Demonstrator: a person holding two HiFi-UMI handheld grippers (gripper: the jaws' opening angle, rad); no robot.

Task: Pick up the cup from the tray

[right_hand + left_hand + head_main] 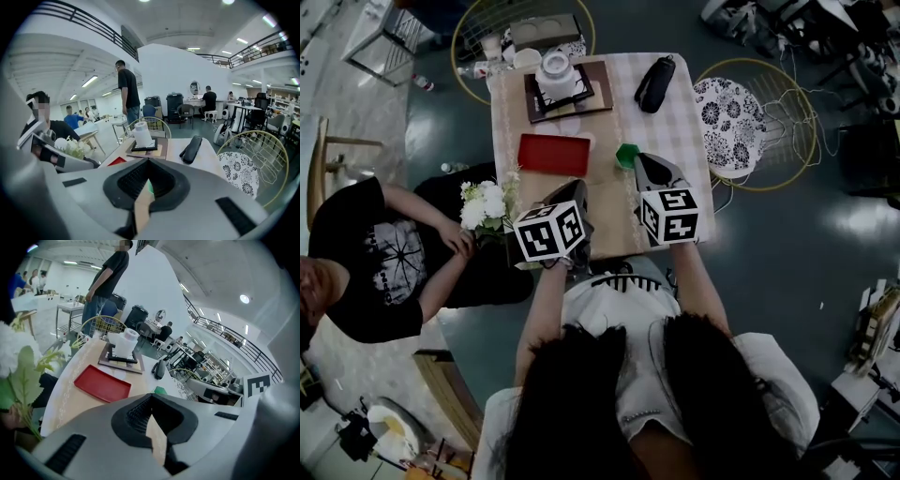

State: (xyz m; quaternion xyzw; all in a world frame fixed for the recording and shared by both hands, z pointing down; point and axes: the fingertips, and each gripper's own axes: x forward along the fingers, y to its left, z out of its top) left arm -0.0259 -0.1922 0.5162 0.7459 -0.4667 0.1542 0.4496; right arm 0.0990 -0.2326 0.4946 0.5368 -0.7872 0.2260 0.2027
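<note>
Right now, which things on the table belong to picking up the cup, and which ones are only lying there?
For the job:
- green cup
- red tray, just beside the cup
- right gripper, its tip at the cup

Only lying about:
- black case
- white roll on its dark board
- white flowers

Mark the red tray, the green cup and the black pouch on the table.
red tray point(554, 154), head view, the middle of its flat floor.
green cup point(626, 156), head view, its visible top side.
black pouch point(655, 83), head view, the middle of its body.
</note>
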